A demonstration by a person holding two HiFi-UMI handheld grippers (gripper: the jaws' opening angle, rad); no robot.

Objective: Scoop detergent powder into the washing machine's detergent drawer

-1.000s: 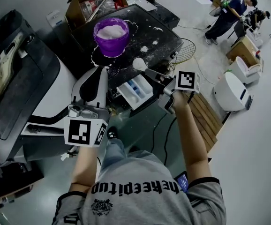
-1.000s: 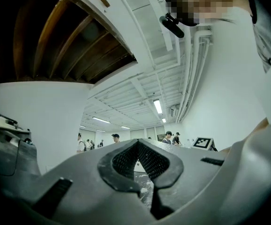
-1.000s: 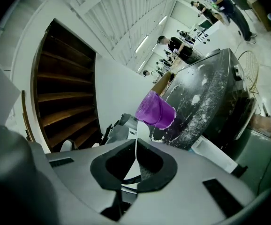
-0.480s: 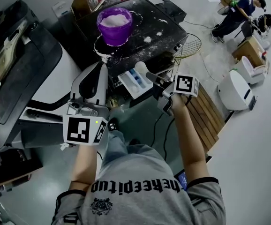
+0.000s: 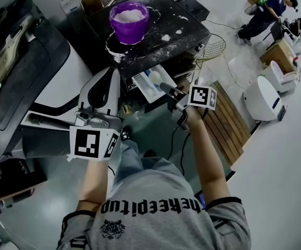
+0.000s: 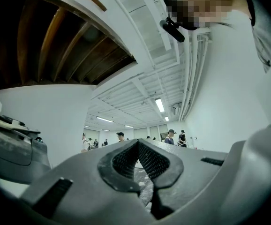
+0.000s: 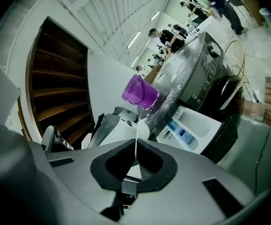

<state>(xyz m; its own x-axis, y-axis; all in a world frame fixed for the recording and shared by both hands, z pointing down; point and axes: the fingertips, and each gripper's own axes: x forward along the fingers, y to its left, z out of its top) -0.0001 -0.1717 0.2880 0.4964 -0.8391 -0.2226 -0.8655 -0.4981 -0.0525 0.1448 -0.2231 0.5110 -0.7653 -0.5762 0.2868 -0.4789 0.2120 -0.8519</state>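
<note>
Right gripper [image 7: 135,159] is clamped on the thin handle of a white plastic scoop [image 5: 154,77]. The scoop bowl sits over the open white detergent drawer [image 5: 143,89]. The drawer sticks out from the front edge of the black washing machine [image 5: 184,35]. A purple plastic tub of white powder [image 5: 129,21] stands toward the left side of the machine's top (spilled powder scattered around it). Left gripper [image 6: 136,161] has its jaws pressed together with nothing between them. It is held near the drawer's left side, apart from it, and its own view looks up at the ceiling.
</note>
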